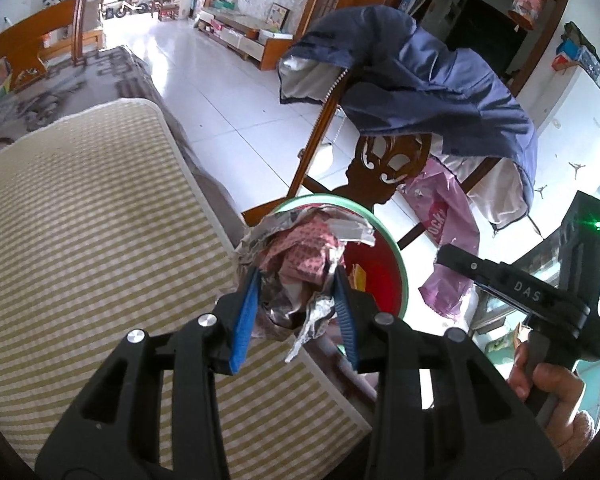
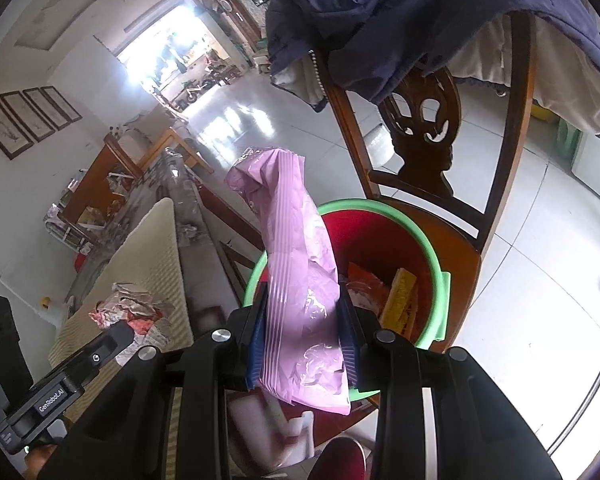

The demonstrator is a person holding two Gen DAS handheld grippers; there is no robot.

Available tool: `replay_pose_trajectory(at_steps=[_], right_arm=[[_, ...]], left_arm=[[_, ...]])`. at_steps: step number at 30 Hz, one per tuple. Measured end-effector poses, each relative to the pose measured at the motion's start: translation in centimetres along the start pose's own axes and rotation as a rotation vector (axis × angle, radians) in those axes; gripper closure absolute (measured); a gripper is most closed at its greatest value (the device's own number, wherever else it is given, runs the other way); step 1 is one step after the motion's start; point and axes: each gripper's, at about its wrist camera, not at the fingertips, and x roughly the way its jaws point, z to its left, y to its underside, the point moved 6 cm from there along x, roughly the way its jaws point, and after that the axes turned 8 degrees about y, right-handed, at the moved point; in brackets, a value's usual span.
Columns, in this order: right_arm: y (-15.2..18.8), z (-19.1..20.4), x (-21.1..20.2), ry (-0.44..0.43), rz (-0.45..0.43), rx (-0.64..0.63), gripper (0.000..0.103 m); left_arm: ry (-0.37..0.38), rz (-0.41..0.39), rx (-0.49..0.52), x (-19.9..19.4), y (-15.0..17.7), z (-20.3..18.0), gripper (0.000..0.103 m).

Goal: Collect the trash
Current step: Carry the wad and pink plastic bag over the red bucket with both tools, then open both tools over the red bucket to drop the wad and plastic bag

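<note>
two pieces of trash are in hand at once. the left hand-held gripper (image 1: 296, 300) has its blue pads pinched on a crumpled wad of silver foil and pink printed wrapper (image 1: 300, 256); the right hand-held gripper (image 2: 304, 340) is clamped on a long, flat pale-pink plastic bag (image 2: 300, 272) whose long axis runs up and away along the fingers.

the relation that matters is each load against the red plastic bucket with a green rim (image 2: 444, 280), which stands on the seat of a carved brown wooden chair (image 2: 424, 136). in the right wrist view the bag's upper part already leans over the near rim, with the bucket mouth straight ahead and below, so the right hand looks nearer to a clean drop. in the left wrist view the wad hangs at the edge of the striped beige mat (image 1: 100, 220) on the worktop, with the bucket (image 1: 380, 280) just beyond and slightly right; i judge it needs a short carry forward before release.

inside the bucket, orange and yellow packets (image 2: 396, 296) show; its floor and far side are hidden by the bag. a dark blue jacket (image 1: 420, 80) covers the chair top. whether the wad clears the rim cannot be told.
</note>
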Motion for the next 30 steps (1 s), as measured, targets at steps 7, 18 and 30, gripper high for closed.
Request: replay_pose_trajectory(at_steps=[7,18,30], right_arm=[[-0.2,-0.9,0.9,0.017,0.008,0.018,0.071],[-0.6,-1.3,1.8,0.027,0.009,0.033,0.071],[-0.6,-2.8,3.0,0.049,0.01,0.067,0.054]], left_arm=[[0.03,0.04,-0.013,2.4,0.0,-0.6,0.068],[0.052,0.085,0.026,4.4,0.1,-1.7,0.067],[0.078,0.068,-0.014,4.5,-0.2,-1.6,0.021]])
